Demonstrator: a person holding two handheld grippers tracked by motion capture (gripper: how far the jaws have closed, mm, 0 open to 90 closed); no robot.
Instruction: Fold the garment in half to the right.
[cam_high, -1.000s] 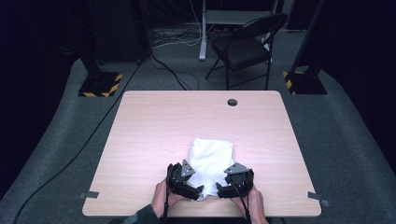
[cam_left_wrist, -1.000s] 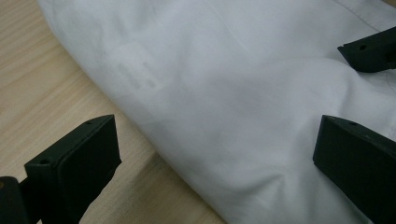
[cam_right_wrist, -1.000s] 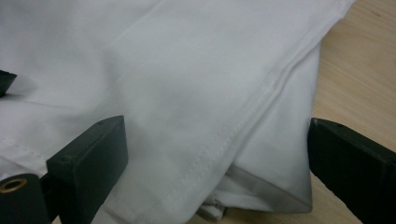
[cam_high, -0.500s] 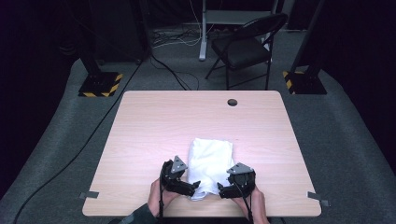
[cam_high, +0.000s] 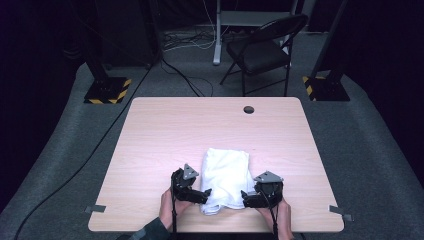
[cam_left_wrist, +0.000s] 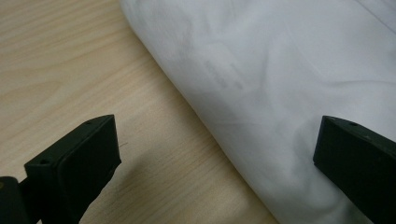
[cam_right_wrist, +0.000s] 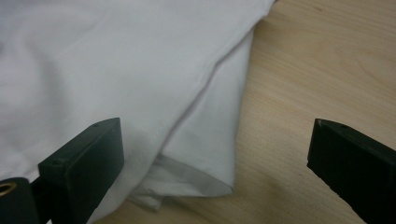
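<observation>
Lying on the near half of the wooden counter (cam_high: 165, 135), a folded white cloth (cam_high: 225, 172) sits between the two tongs, its long side running away from the person. The left tongs (cam_high: 206, 194) rest at the cloth's near left corner with jaws spread wide; in the left gripper view one jaw stands over bare wood and the other over the cloth (cam_left_wrist: 280, 84), whose rounded fold runs slantwise between them. The right tongs (cam_high: 245, 199) sit at the near right corner, also spread wide (nothing pinched); in the right gripper view one jaw is over the cloth (cam_right_wrist: 116, 70), the other over wood, and the layered edges of the fold show between them.
</observation>
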